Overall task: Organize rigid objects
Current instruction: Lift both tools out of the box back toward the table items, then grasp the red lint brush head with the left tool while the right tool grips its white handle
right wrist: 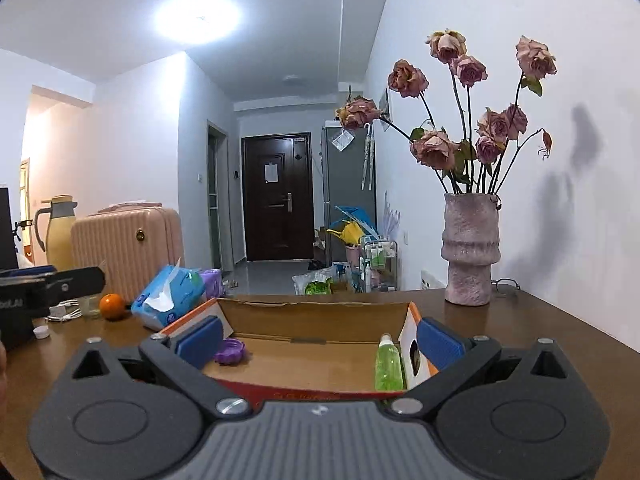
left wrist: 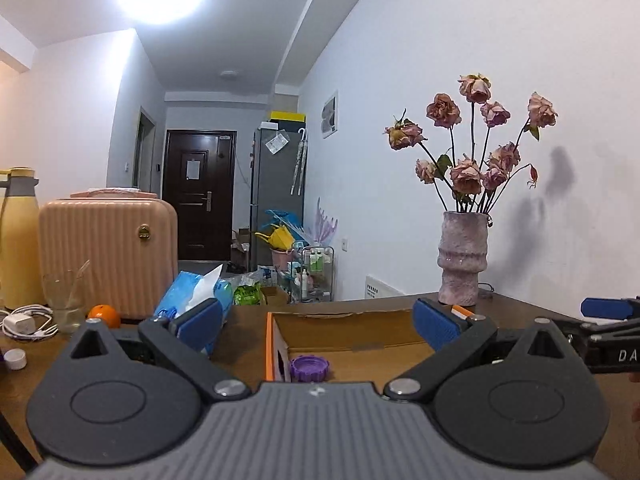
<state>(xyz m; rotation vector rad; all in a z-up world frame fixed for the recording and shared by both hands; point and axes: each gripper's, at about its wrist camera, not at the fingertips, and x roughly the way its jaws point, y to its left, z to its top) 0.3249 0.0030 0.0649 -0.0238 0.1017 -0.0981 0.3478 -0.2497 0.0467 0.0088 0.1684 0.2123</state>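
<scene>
An open cardboard box (left wrist: 352, 316) (right wrist: 320, 306) with orange sides sits on the brown table (left wrist: 248, 344) (right wrist: 540, 328). Inside lie a purple lid (left wrist: 309, 368) (right wrist: 230, 351) at the left and a green bottle (right wrist: 388, 364) at the right. My left gripper (left wrist: 318, 324) is open and empty, in front of the box. My right gripper (right wrist: 320, 338) is open and empty, its fingers straddling the box's near side. The right gripper also shows at the left wrist view's right edge (left wrist: 608, 320); the left gripper shows at the right wrist view's left edge (right wrist: 48, 284).
A vase of dried roses (left wrist: 462, 258) (right wrist: 472, 248) stands at the back right. A blue tissue pack (left wrist: 192, 296) (right wrist: 170, 296), an orange (left wrist: 105, 316) (right wrist: 112, 306), a glass (left wrist: 66, 300), a white cap (left wrist: 15, 359) (right wrist: 41, 332), a charger cable (left wrist: 26, 322), a pink suitcase (left wrist: 108, 252) (right wrist: 128, 244) and a yellow flask (left wrist: 18, 240) (right wrist: 60, 232) are at the left.
</scene>
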